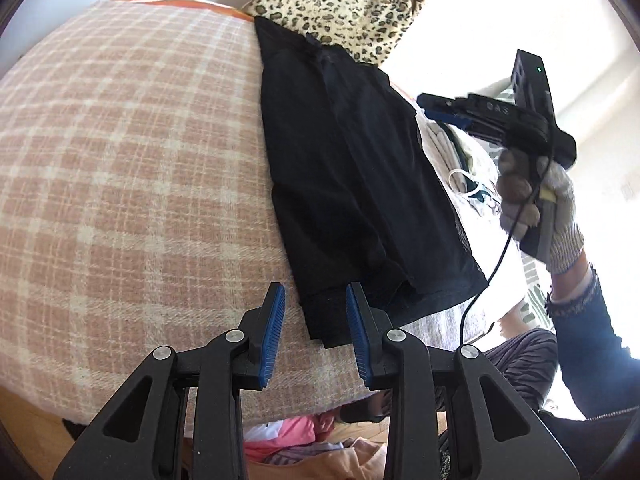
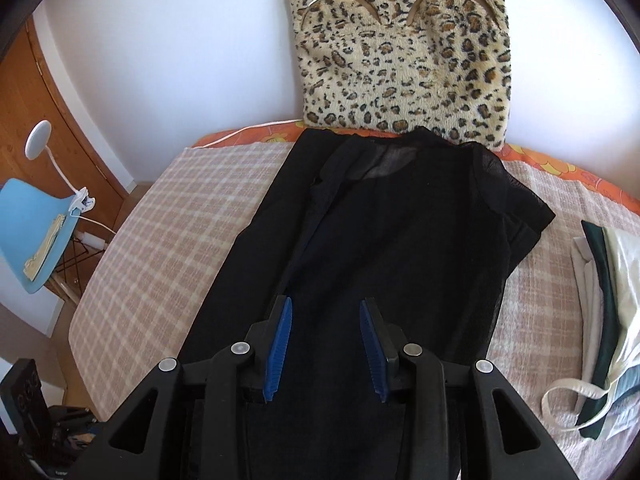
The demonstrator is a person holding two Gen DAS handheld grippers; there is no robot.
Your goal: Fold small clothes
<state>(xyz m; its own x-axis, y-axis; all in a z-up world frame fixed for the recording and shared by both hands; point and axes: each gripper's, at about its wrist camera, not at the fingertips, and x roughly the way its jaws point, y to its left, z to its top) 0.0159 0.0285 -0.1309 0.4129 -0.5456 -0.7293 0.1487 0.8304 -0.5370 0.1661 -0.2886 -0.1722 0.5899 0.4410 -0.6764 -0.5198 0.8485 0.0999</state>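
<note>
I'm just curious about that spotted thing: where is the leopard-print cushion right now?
In the right wrist view the leopard-print cushion stands against the white wall at the far edge of the bed, just beyond the top of the black garment.

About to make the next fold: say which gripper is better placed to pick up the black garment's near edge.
Left. The left gripper, jaws open, straddles the black garment's near corner; the right gripper hovers mid-cloth, away from any edge.

Daylight floods in from the right of my left wrist view, blowing the upper right out to pure white. My right wrist view is evenly lit and sharp. Both fisheye frames bend hard near dark vignetted corners. The black garment (image 2: 384, 240) swallows detail, its folds barely readable.
</note>
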